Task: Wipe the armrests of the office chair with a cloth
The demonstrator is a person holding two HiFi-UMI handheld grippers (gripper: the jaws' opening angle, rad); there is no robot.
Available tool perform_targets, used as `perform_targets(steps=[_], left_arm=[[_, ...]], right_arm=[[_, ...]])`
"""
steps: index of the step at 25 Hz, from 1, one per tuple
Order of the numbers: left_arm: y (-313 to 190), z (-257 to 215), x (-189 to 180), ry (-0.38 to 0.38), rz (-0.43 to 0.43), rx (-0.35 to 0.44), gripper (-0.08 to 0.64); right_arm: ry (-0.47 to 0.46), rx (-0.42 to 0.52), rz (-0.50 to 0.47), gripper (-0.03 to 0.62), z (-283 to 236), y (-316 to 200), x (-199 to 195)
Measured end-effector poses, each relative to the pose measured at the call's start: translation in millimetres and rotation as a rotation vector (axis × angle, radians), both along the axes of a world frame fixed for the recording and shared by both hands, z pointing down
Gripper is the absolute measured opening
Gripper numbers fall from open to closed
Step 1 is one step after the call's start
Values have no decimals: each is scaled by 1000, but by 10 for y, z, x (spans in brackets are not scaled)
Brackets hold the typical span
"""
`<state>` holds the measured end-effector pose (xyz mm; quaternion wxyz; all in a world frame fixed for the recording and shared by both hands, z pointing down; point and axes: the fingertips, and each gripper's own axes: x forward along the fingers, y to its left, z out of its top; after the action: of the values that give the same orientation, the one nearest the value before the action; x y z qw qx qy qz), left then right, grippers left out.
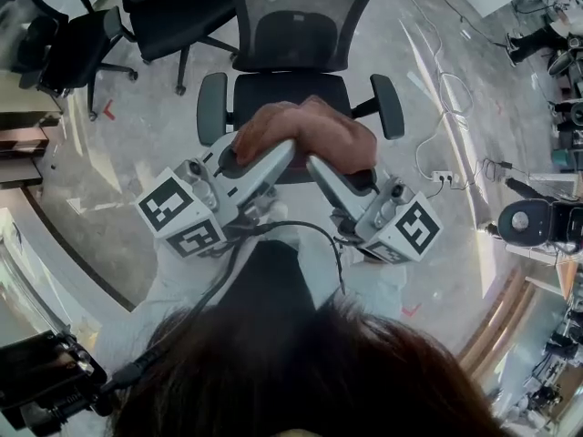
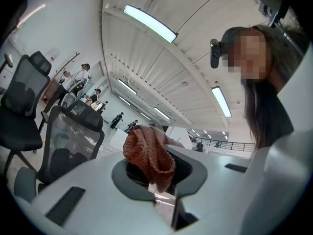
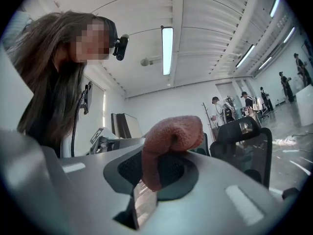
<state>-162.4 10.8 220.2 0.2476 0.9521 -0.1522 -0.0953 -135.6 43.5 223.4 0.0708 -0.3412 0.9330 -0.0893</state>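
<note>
Hair (image 1: pixel 301 381) foreground; cloth (image 1: pixel 305 133) hides tips: left tongs (image 2: pixel 165 197), right tongs (image 3: pixel 143 202).

Glossy grey floor (image 1: pixel 137 144), office chairs (image 1: pixel 182 12), power strip (image 1: pixel 444 177)

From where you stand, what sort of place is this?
Probably a big open workshop or lab hall: several mesh office chairs on a polished floor, cables and a power strip trailing across it, long ceiling lights, people standing behind.

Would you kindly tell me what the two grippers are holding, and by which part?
One reddish cloth: the left gripper pinches one bunched end, the right gripper the other, and it drapes between them.
</note>
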Motion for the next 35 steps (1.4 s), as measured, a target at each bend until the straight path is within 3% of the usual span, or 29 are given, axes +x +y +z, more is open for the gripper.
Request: perform_targets(steps=[5,8,13,20,24,28,35], left_arm=[[23,26,27,-42,25,27,38],[-71,113,-17,-124,-5,90,38],[-598,178,-281,-186,-50,93,37],[-863,285,-62,-254,14,128,37],[-842,268,262,-260,40,146,37],[-788,329,719,-266,15,167,37],[-480,289,2229,-225,-48,162,37]], right_arm=[[18,-17,82,57,90,-32,73],[24,-29,144,67,180,-83,122],[-1,-110,392,63,363,-227,567],[-13,-112,650,57,392,-159,1324],[-15,-106,698,55,419,-72,1728],[-24,-76,692,55,499,-43,2221],[8,-73,587,55,451,81,3591]])
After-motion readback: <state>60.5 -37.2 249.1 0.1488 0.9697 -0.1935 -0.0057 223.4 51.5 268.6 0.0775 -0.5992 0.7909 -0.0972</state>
